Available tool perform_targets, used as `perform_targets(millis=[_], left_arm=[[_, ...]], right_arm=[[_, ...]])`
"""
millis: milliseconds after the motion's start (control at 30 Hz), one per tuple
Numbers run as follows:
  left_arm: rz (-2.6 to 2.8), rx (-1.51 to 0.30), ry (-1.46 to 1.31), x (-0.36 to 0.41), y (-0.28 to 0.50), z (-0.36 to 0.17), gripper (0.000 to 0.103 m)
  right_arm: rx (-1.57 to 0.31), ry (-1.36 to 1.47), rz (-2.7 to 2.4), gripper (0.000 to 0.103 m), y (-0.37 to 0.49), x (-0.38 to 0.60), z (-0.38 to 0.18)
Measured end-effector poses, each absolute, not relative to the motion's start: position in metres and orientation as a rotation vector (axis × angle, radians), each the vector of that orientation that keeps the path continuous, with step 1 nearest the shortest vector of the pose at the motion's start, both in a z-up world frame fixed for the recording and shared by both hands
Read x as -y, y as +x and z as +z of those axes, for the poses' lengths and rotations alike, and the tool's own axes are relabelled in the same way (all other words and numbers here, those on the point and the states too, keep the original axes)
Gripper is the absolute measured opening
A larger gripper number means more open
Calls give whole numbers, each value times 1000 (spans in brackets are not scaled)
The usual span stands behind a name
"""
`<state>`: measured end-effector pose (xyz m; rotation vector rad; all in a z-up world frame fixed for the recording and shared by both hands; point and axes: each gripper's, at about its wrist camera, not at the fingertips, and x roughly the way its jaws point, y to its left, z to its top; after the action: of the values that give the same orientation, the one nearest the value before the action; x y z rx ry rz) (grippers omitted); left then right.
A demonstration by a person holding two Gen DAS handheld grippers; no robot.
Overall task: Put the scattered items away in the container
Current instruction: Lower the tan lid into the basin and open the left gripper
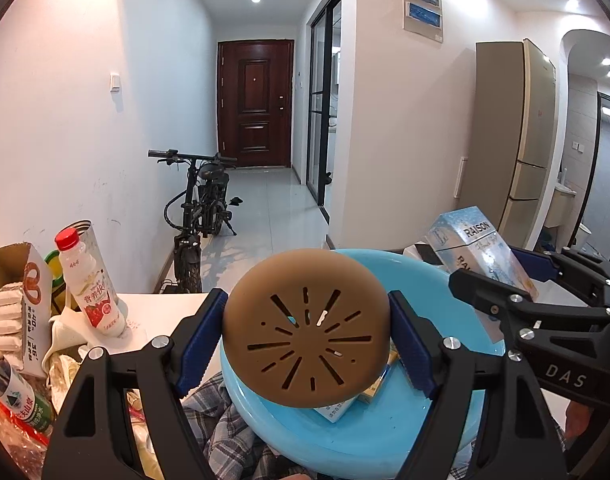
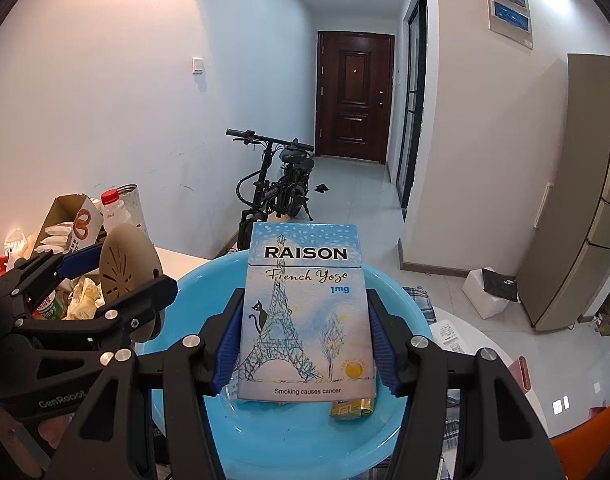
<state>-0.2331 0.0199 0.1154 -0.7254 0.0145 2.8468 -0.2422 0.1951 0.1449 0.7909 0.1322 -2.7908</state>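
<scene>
A: A white hallway runs back to a dark red door (image 1: 255, 102), with an e-bike (image 1: 201, 204) parked by the wall, and the white surface (image 1: 161, 312) in front is crowded. Where do things stand?

B: Start at the left hand-held gripper (image 1: 307, 330). Its blue pads are closed against the two edges of a brown slotted disc (image 1: 305, 328), held above the blue basin (image 1: 385, 436). The right hand-held gripper (image 2: 305, 336) is likewise clamped on a Raison cigarette pack (image 2: 307, 312), upright over the same basin, at about 2 o'clock from the disc in the left wrist view.

A: Anything in the basin already?

B: Yes. A gold packet (image 2: 351, 408) lies on the bottom at 5 o'clock from the pack, and a pale carton (image 1: 335, 410) shows beneath the disc. So I judge some of the tidying done.

A: And what's left?

B: The two held items are not yet released. Out at 9 o'clock on the surface sit a red-capped milk bottle (image 1: 91, 284), a pretzel box (image 1: 27, 308), a green-labelled bottle (image 1: 23, 398) and crumpled wrappers (image 1: 67, 368). Whether all of those belong in the basin I cannot tell, but the job looks roughly midway.
</scene>
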Motion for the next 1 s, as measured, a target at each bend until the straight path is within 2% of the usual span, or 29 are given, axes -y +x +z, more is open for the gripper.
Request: perform_targets(millis=[833,933,967,1000], left_arm=[[2846,-14,-731,-18,-233,115,79],[2857,-18,-730,-17,-235,115,86],[2872,-22,-729,-16,-235,115,97],[2887,-28,-727,-15,-235,115,103]], right_arm=[[-146,793,-2790,59,-242,-197,132],[-147,786,-2794,59,-240,-202,132],[-149,786,-2797,59,-241,-202,132],[-153,787,-2803,59,-241,-202,132]])
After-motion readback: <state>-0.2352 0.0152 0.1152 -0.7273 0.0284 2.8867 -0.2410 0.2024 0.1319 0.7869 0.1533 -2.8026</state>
